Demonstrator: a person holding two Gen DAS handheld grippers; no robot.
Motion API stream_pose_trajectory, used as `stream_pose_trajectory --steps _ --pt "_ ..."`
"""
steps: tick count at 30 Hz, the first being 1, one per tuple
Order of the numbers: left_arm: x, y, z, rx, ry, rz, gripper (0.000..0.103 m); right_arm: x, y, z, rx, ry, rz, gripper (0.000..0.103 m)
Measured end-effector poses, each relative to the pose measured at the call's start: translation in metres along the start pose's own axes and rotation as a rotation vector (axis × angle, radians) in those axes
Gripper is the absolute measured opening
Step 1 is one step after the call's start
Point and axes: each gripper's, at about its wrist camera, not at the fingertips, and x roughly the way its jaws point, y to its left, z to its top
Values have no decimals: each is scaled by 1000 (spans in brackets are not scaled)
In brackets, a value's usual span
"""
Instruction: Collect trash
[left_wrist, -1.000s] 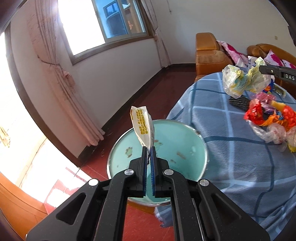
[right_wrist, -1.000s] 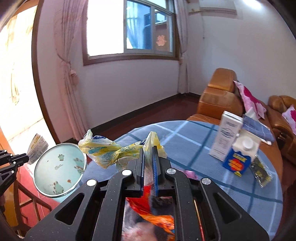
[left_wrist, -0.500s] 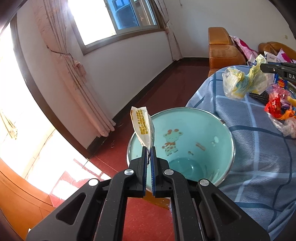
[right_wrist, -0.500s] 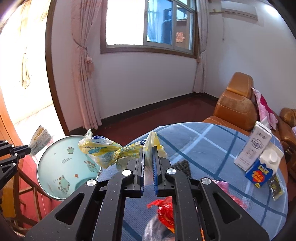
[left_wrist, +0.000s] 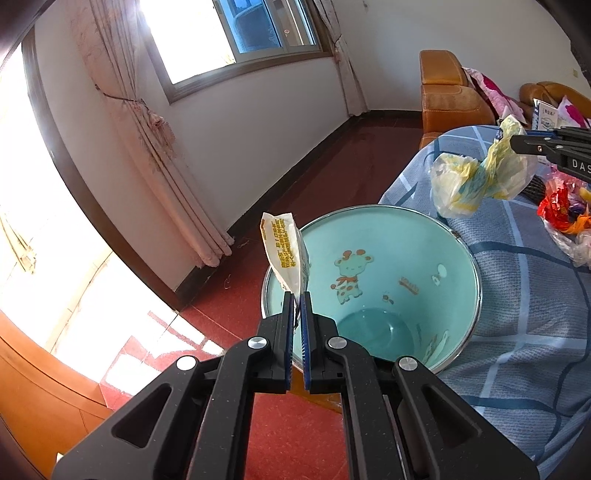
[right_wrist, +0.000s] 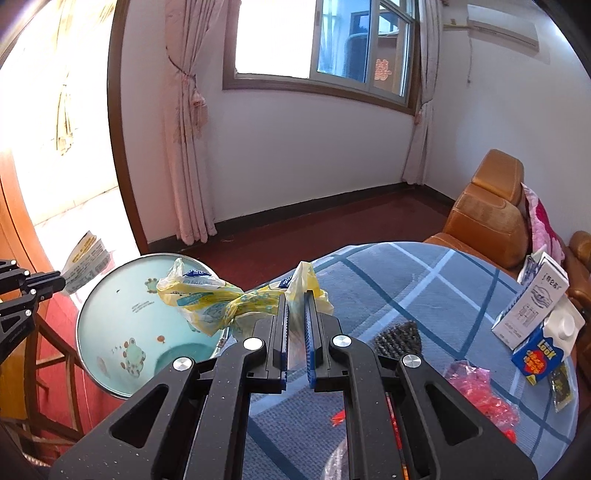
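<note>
We are holding the left gripper (left_wrist: 296, 295) clamped on the bottom corner of a white paper wrapper with yellow print (left_wrist: 284, 253), which is standing upright above the near-left rim of the round teal enamel basin with cartoon animals (left_wrist: 388, 266). We are holding the right gripper (right_wrist: 295, 295) clamped on a crumpled yellow-and-white plastic bag (right_wrist: 210, 299), which is hanging at the basin's right edge, beside the blue checked tablecloth (right_wrist: 424, 288). On the cloth, a red crinkled wrapper (left_wrist: 557, 212), a white carton (right_wrist: 532, 306) and a blue-and-white carton (right_wrist: 546, 347) are lying to the right; whether the cartons are touching is unclear.
</note>
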Motion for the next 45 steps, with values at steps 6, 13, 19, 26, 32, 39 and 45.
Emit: stream_pose_trajectory --steps 6,13,19,26,32,39,45 --pt "-1 0 1 2 -2 -7 5 3 4 1 -12 7 15 9" --pt "-4 -1 2 -2 -18 -1 20 4 14 4 -16 3 57 29" --pt "-6 -5 2 1 -33 11 41 2 14 4 -8 -1 65 48" --pt "-7 -8 2 1 -34 7 43 -3 7 1 9 -6 65 48" --pt "-3 -5 3 -15 -35 12 48 4 -9 4 88 12 -18 51" --pt "8 4 10 -63 -41 27 53 33 -18 0 173 102 -34 58" --pt "20 0 -3 -58 -4 2 53 58 -14 -18 178 213 12 53"
